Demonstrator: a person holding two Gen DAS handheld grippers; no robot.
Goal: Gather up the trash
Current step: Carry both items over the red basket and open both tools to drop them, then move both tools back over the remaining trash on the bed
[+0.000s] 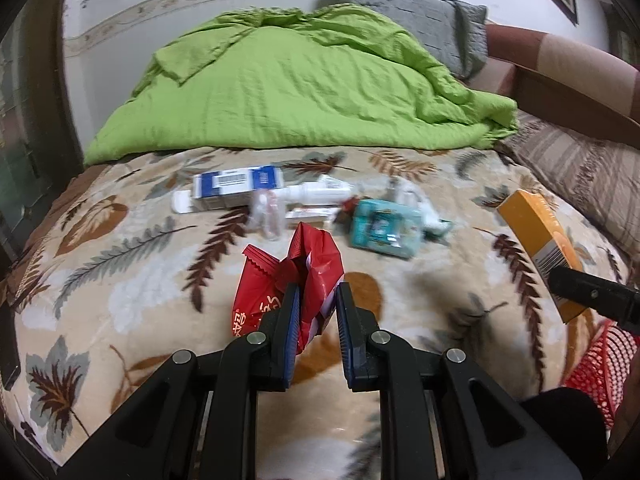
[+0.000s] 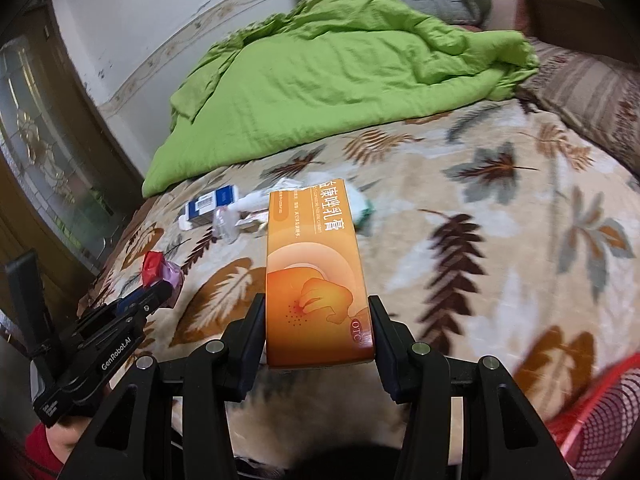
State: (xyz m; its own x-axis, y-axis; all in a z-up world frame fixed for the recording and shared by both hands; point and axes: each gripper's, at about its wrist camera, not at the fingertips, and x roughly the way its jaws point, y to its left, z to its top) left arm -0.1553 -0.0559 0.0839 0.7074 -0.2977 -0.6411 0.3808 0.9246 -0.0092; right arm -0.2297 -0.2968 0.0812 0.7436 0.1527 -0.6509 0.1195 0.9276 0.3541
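Observation:
My left gripper (image 1: 318, 294) is shut on a crumpled red snack wrapper (image 1: 296, 276), held above the leaf-patterned blanket (image 1: 120, 280). My right gripper (image 2: 318, 312) is shut on a long orange medicine box (image 2: 312, 268), which sticks out ahead of the jaws; the same orange medicine box (image 1: 540, 240) shows at the right of the left wrist view. In the right wrist view the left gripper (image 2: 160, 290) appears at the lower left with the red wrapper (image 2: 154, 272). More trash lies further up the bed: a blue-and-white box (image 1: 236, 188), a white tube (image 1: 320, 194), a clear plastic wrapper (image 1: 266, 216) and a teal packet (image 1: 384, 230).
A red mesh basket (image 1: 596, 364) sits at the lower right edge of the bed, also seen as the red mesh basket (image 2: 600, 412). A green quilt (image 1: 296, 92) is heaped behind the trash, with a grey pillow (image 1: 432, 28) beyond it. A dark wooden door (image 2: 44, 152) stands at the left.

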